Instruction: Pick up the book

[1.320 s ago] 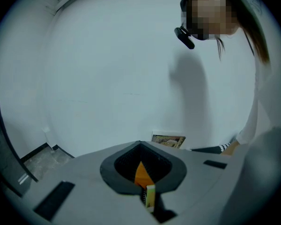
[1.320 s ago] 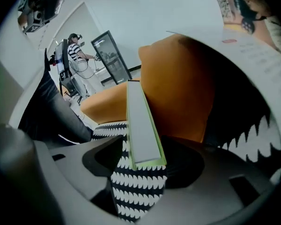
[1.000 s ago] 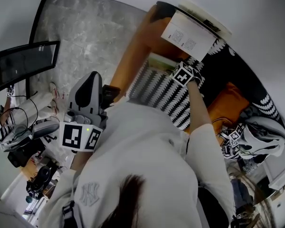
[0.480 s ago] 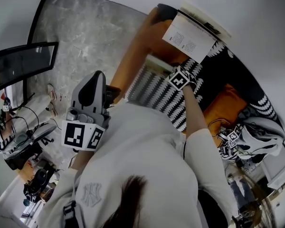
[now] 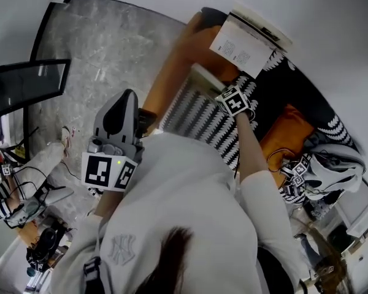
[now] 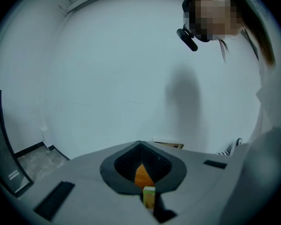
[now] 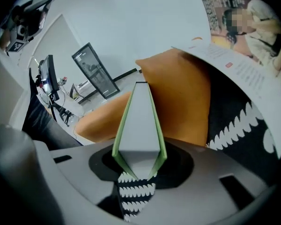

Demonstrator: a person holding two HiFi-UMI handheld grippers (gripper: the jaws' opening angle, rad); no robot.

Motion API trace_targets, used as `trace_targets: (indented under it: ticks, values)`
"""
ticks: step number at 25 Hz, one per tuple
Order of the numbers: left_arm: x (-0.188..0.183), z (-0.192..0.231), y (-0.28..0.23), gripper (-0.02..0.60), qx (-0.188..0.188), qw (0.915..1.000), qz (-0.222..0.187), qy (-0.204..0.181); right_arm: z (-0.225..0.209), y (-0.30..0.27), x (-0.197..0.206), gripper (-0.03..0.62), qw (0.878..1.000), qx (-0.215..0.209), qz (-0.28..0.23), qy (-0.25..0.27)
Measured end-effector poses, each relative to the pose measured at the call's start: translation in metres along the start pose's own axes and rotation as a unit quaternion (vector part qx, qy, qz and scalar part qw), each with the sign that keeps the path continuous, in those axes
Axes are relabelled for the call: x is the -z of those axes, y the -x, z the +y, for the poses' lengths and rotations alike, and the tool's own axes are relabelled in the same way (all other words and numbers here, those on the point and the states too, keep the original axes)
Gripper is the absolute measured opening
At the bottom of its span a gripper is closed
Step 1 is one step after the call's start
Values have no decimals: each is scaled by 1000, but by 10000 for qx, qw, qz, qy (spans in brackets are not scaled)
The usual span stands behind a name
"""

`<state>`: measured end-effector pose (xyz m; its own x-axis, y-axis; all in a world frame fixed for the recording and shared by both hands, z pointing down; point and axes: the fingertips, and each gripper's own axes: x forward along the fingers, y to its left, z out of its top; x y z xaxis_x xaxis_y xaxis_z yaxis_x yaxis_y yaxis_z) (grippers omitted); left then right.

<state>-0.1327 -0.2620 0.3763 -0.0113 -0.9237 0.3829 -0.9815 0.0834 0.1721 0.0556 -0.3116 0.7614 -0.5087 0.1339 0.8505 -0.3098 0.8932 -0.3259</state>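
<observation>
1 slim book [image 7: 138,121] shows green covers, pale page edges.

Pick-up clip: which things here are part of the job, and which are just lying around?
In the job:
- green-covered book
- right tool, whose jaws have just been closing and now grip it

Lying about:
- open magazine
- orange cushion
- black-and-white throw
- left tool, holding nothing

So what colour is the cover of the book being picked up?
Green; the book shows best in the right gripper view.
</observation>
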Motion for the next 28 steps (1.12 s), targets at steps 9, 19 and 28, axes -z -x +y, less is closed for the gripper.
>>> trace_targets:
  ticks: [9,19,28]
  values:
    - [-3,8,37,9,162,9994,-301,103,20,42,-6,150,9874,335,-926,-1242]
    - [-3,8,85,9,499,9966,-627,190,52,103,-9,149,9530,794,-1897,-2226]
    - [5,10,122,9,743,9937,-812,191,93,164,-12,150,9043,772,-2873,-3060]
